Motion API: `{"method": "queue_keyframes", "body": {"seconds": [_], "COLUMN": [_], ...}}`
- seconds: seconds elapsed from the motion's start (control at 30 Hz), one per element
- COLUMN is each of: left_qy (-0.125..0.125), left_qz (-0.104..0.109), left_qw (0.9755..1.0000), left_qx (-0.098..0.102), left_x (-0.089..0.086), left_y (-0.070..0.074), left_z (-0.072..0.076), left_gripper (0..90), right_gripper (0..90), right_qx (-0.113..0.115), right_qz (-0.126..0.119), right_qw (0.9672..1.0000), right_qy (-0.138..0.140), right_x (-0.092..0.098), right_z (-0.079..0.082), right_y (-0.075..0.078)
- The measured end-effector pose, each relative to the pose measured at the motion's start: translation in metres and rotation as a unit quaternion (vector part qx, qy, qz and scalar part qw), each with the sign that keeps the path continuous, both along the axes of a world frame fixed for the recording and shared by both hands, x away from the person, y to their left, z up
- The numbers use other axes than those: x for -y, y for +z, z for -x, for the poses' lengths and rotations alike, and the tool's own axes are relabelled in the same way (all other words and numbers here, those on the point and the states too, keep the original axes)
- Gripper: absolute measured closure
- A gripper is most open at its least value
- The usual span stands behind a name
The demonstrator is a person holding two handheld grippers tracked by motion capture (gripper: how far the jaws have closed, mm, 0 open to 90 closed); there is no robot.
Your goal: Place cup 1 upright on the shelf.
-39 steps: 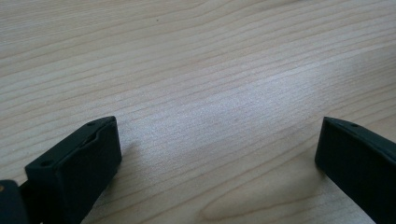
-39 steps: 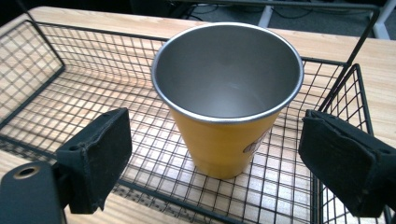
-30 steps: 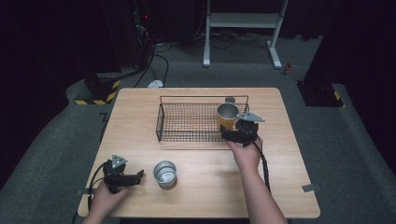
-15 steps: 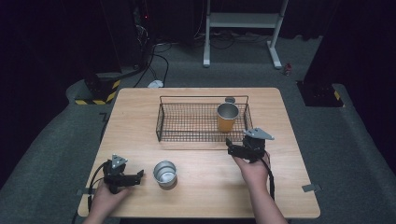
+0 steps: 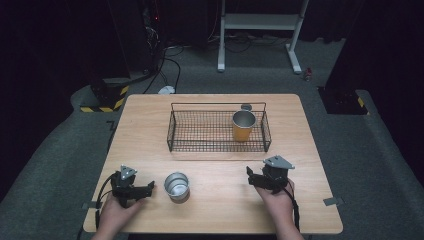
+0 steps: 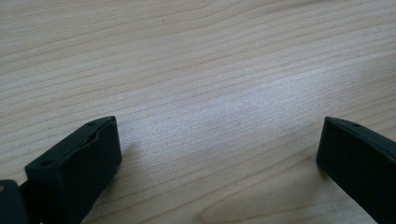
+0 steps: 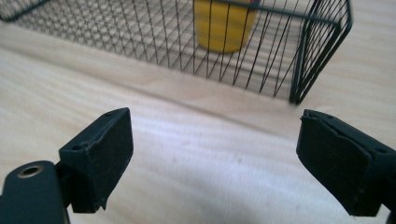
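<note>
Left tool point(image 5: 148, 188) rests wide open on the bench point(image 5: 210, 210), the steel cup point(image 5: 177, 185) upright just to its right (nearer than the right tool point(image 5: 250, 176), also wide and empty).

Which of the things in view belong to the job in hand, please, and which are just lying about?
Job in hand: yellow cup standing in the wire basket; silver cup on the table, beside the left gripper; right gripper, open.

Lying about: small round lid behind the basket.
</note>
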State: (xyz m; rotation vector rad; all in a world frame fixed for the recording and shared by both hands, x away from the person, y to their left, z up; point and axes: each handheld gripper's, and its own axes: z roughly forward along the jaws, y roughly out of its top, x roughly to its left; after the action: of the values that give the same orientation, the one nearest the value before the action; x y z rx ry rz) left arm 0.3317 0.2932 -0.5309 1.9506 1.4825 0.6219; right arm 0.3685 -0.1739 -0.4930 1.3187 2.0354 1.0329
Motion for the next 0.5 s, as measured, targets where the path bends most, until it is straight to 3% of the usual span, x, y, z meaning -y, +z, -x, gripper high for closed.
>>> {"method": "queue_keyframes", "body": {"seconds": [0.27, 0.5], "left_qy": [0.009, 0.021], "left_qz": [0.002, 0.003], "left_qw": [1.0, 0.9998], "left_qx": [0.0, 0.0], "left_x": [0.0, 0.001], "left_y": [0.0, 0.0], "left_z": [0.0, -0.001], "left_gripper": [0.2, 0.1], "right_gripper": [12.7, 13.6], "right_qx": [-0.023, -0.076], "right_qz": [0.028, 0.016], "right_qw": [0.9993, 0.997], "right_qy": [0.009, 0.007], "right_x": [0.003, 0.014], "right_z": [0.016, 0.016], "right_y": [-0.019, -0.031]}}
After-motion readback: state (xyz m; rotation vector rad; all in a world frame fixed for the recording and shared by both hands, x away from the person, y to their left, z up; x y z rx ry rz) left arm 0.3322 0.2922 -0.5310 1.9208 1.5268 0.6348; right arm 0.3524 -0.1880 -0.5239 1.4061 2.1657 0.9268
